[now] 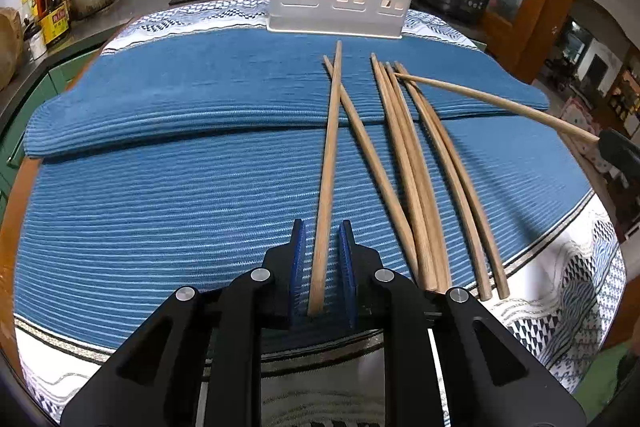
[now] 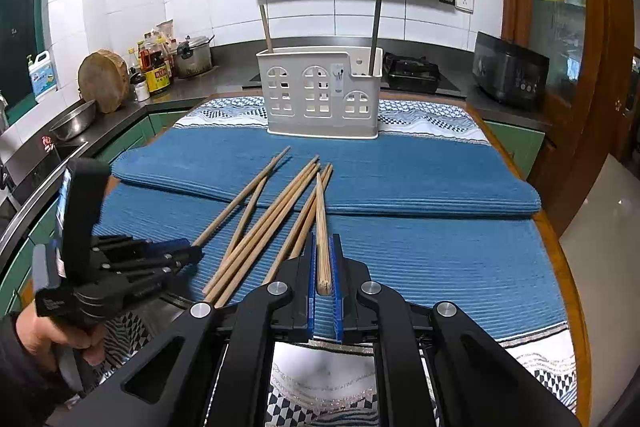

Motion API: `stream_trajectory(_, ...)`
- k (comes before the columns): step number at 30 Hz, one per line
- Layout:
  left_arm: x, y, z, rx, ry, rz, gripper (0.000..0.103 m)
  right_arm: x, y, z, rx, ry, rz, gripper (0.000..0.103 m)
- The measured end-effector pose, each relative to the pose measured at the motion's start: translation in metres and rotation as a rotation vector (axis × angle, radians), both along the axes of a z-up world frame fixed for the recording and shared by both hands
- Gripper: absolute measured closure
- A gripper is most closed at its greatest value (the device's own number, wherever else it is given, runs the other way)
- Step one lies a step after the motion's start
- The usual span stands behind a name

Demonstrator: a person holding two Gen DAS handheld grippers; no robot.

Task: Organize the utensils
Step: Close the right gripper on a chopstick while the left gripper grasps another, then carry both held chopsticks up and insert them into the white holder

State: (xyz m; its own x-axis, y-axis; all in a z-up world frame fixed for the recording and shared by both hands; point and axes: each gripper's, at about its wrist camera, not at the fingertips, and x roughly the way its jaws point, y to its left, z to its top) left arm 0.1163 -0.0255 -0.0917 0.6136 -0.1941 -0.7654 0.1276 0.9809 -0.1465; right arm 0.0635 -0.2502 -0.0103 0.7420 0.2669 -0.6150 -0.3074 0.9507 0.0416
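Several wooden chopsticks [image 1: 412, 163] lie on the blue mat [image 1: 180, 187], also seen in the right wrist view [image 2: 260, 223]. My left gripper [image 1: 323, 227] straddles one chopstick [image 1: 328, 167]; its blue pads stand a little apart from it on both sides, so it is open. It shows in the right wrist view [image 2: 188, 251] at the left. My right gripper [image 2: 323, 243] is shut on a chopstick [image 2: 321, 219] and holds it above the pile; it shows in the left wrist view [image 1: 500, 103]. A white house-shaped utensil holder [image 2: 320, 91] stands at the mat's far edge with two sticks in it.
A patterned white cloth [image 2: 420, 119] lies under the mat on a wooden table. Behind are a gas stove [image 2: 412, 71], a black appliance [image 2: 508, 71], a pot [image 2: 194, 55], bottles [image 2: 156, 63] and a round chopping block [image 2: 103, 81] on the counter.
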Motion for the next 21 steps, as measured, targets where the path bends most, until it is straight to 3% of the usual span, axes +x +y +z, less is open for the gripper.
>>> stream_trajectory(6,0.002,-0.005,0.001,0.054,-0.001,-0.004,0.096,-0.003,0.001,0.003,0.003,-0.012,0.003,0.096)
stream_trajectory(14,-0.007,0.004,0.027,-0.036,-0.057,0.009,0.098,-0.001,0.0,0.021,-0.003,-0.055,0.012,0.096)
stream_trajectory(21,-0.012,0.011,0.063,-0.055,-0.159,0.016,0.098,0.006,0.001,0.04,0.005,-0.088,0.033,0.096)
